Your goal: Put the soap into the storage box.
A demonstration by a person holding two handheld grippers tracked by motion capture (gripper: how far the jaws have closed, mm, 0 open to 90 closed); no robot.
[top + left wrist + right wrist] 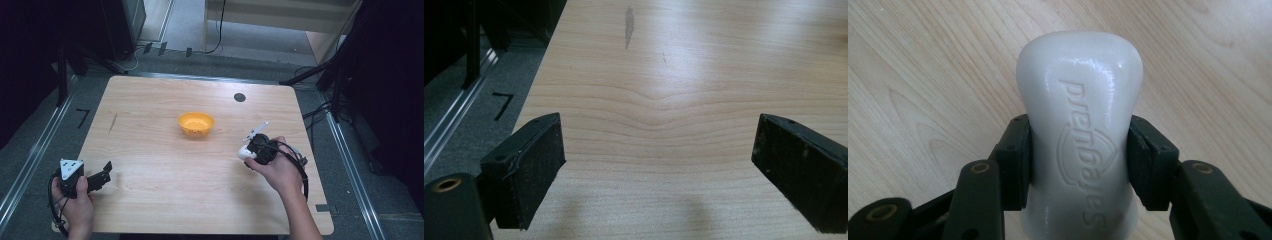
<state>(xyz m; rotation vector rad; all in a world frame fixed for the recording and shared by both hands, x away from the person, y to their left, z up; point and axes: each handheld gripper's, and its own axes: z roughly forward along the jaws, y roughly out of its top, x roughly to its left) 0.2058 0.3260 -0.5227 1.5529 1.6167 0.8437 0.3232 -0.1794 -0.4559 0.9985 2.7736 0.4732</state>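
Item: white soap bar (1079, 135), clamped in right tool (1079, 160), carry step. Next: reach orange bowl (196, 123), release. Left tool (659, 165): jaws apart, idle on table (150, 165).

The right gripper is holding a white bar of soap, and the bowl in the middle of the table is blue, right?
Not quite. The bowl is orange, not blue, as the high view shows. The rest is right: the right gripper is shut on the white soap, and the bowl sits near the middle of the table.
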